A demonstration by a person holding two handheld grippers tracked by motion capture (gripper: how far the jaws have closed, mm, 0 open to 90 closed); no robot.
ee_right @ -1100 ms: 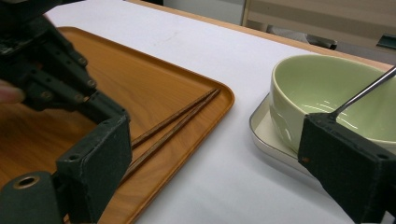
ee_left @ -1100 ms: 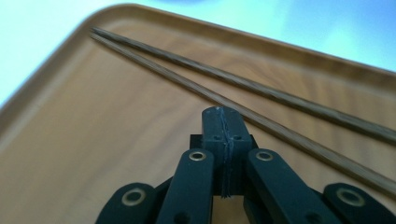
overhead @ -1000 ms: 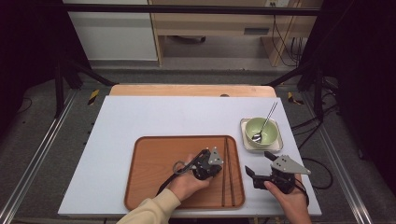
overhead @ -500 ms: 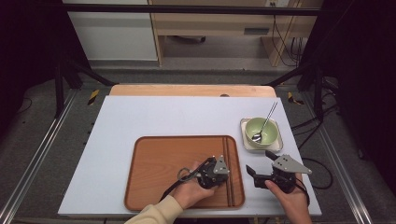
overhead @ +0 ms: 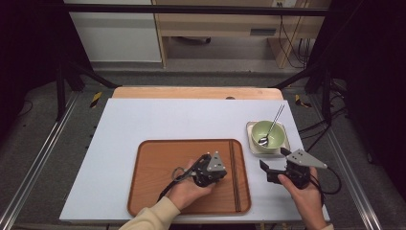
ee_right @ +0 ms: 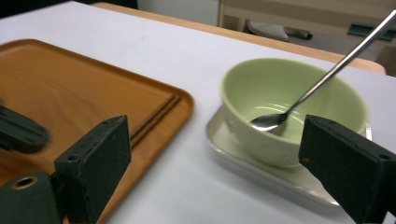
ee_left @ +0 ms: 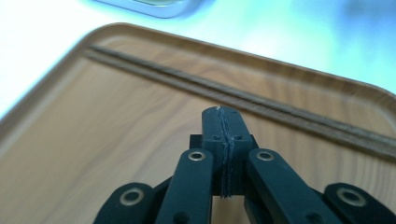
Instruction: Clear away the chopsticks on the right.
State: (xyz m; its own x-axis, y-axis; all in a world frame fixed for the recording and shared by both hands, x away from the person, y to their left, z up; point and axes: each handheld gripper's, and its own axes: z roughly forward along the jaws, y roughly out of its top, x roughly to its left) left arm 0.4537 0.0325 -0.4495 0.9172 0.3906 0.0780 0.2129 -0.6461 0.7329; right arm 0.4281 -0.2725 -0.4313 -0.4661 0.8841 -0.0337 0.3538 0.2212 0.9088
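A pair of dark chopsticks (overhead: pixel 233 177) lies along the right side of a wooden tray (overhead: pixel 158 167). My left gripper (overhead: pixel 221 173) hovers over the tray just left of them, jaws shut with nothing between. In the left gripper view the closed left gripper (ee_left: pixel 223 123) points at the chopsticks (ee_left: pixel 243 98), which cross the tray (ee_left: pixel 93 140) ahead. My right gripper (overhead: pixel 269 171) stands open right of the tray, near the table's front edge. In the right gripper view its fingers (ee_right: pixel 95 158) are wide apart, facing a green bowl (ee_right: pixel 289 107) that holds a metal spoon (ee_right: pixel 322 79).
The green bowl (overhead: pixel 266 134) with the spoon (overhead: pixel 273 123) sits on a small square plate (overhead: pixel 253 146) at the table's right edge. The white table top (overhead: pixel 167 120) stretches behind the tray. The plate (ee_right: pixel 243 158) lies close to the tray (ee_right: pixel 70 93).
The left gripper has shifted a little on the tray, first toward the chopsticks and then back left and up. The right gripper has lifted slightly. The chopsticks lie as before.
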